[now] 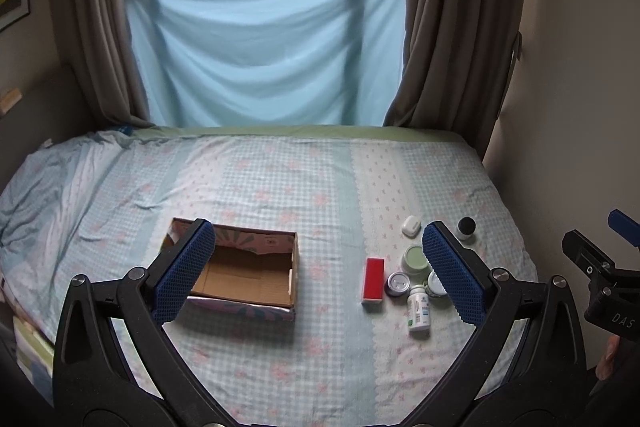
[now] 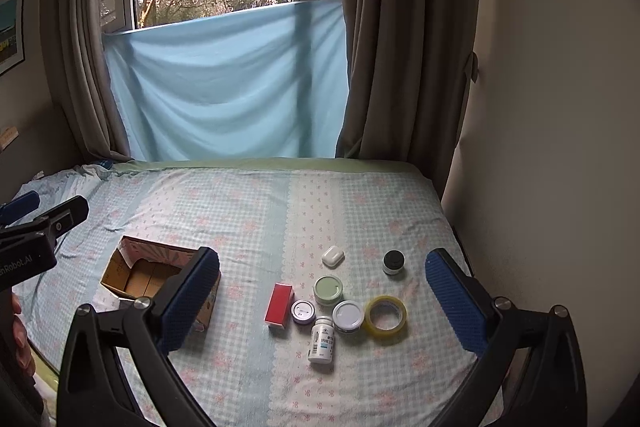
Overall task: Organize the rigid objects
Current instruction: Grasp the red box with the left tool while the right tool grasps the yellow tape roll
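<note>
Checked bedsheet (image 2: 248,211) carries everything: cardboard box (image 1: 244,267) left and empty, red box (image 2: 279,305), jars and pill bottle (image 2: 321,341) clustered right for sorting. I hold left tool (image 1: 320,263) and right tool (image 2: 324,291) wide open, gripping nothing.

I am holding the left tool (image 1: 318,267) level, jaws spread wide. The right tool (image 2: 323,293) is hovering alongside, equally wide.

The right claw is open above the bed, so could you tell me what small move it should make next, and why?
Probably lower the right claw onto the red box: it lies nearest the empty cardboard box, and both claws are open, holding nothing.
</note>
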`<control>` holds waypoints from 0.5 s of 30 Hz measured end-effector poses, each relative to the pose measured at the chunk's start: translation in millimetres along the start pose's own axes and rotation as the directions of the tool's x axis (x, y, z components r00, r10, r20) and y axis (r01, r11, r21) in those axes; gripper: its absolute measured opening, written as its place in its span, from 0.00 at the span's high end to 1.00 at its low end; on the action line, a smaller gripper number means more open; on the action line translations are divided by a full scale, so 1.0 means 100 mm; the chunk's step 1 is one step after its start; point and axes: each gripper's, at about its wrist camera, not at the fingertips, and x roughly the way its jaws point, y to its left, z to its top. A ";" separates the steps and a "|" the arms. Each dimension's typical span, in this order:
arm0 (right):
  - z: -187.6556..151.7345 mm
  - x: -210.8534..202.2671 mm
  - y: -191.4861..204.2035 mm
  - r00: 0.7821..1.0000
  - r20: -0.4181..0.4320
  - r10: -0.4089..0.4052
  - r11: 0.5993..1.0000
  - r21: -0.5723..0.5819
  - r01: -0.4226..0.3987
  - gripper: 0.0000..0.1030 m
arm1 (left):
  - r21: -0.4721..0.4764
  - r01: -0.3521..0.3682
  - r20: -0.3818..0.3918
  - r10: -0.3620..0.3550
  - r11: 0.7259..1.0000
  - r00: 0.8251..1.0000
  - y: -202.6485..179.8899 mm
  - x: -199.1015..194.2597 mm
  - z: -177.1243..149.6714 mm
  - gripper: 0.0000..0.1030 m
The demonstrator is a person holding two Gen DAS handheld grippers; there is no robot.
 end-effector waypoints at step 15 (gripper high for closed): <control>-0.79 1.64 -0.96 0.972 -0.217 -0.093 0.992 0.067 0.110 0.00 | 0.058 0.091 -0.370 -0.063 0.994 0.927 -0.76 2.26 -0.56 0.00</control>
